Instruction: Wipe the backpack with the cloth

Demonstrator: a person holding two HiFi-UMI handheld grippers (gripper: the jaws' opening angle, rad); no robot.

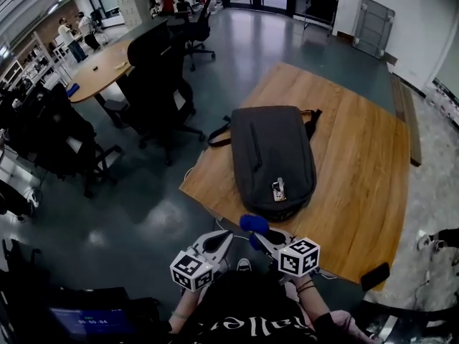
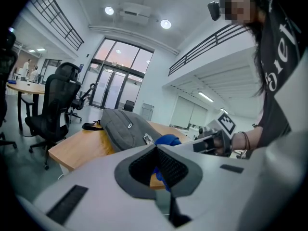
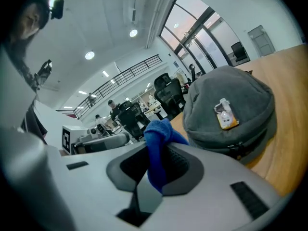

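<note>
Open office: swivel chairs (image 1: pixel 155 81) around a round desk (image 1: pixel 99 69).

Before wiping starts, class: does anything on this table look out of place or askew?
Mostly tidy. The grey backpack lies flat on the wooden table, but one strap loops out past the table's left edge, and a dark flat object seems to overhang the near edge.

Blue cloth (image 1: pixel 254 224), dark grey backpack (image 1: pixel 272 156), light wooden table (image 1: pixel 358 156).
</note>
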